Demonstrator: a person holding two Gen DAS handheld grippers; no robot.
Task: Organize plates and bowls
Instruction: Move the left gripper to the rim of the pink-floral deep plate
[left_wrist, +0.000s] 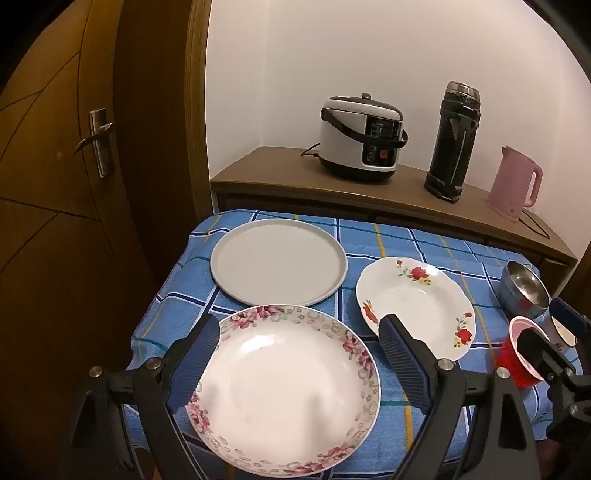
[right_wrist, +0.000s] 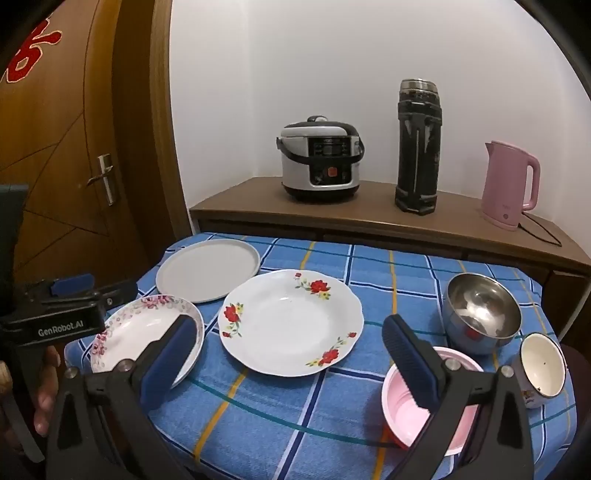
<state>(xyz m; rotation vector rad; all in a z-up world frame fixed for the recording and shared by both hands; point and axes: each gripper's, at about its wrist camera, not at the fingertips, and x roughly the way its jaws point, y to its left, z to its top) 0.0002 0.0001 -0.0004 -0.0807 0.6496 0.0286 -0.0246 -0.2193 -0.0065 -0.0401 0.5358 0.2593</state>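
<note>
Round glossy floral plate (left_wrist: 284, 391), scalloped plate (right_wrist: 291, 321)

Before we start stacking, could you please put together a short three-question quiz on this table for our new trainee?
1. True or false: the right gripper is shut on a bowl.
2. Which plate lies nearest the door: A the plain grey plate, B the red-flowered plate, C the pink-bordered plate?
3. Fill in: the steel bowl stands beside the pink bowl and a small white ____.

Key: 1 false, both grippers hover open; 2 A; 3 cup.
</note>
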